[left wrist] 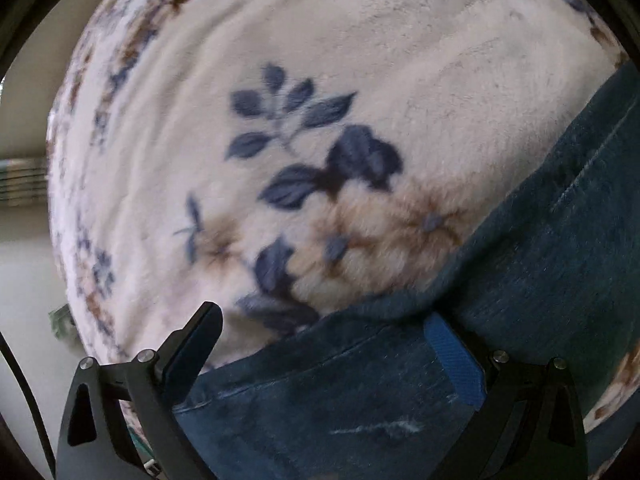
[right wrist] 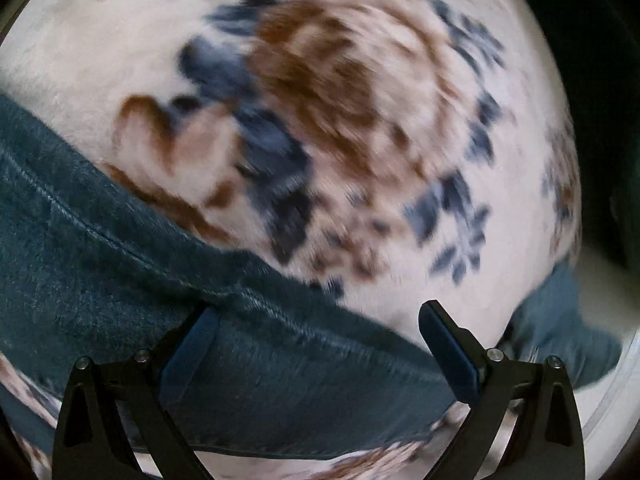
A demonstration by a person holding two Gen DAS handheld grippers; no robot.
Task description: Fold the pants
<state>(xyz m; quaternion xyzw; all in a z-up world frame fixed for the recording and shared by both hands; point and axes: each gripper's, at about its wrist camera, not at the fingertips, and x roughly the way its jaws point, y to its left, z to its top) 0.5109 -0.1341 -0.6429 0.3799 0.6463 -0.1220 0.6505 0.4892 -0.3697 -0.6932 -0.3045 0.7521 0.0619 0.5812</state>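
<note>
Dark blue jeans (left wrist: 540, 280) lie on a white fleece blanket with blue and brown flowers (left wrist: 320, 60). In the left wrist view they fill the lower right. My left gripper (left wrist: 320, 324) is open, its fingers spread wide over the jeans' edge. In the right wrist view the jeans (right wrist: 100, 260) run from the left edge down to the bottom middle. My right gripper (right wrist: 320, 316) is open, its fingers apart over the denim edge, nothing held. Both views are blurred by motion.
The blanket (right wrist: 360, 100) covers the whole surface. Its left edge drops to a pale floor (left wrist: 28, 300) in the left wrist view. A piece of blue denim (right wrist: 560, 340) lies at the blanket's right edge in the right wrist view.
</note>
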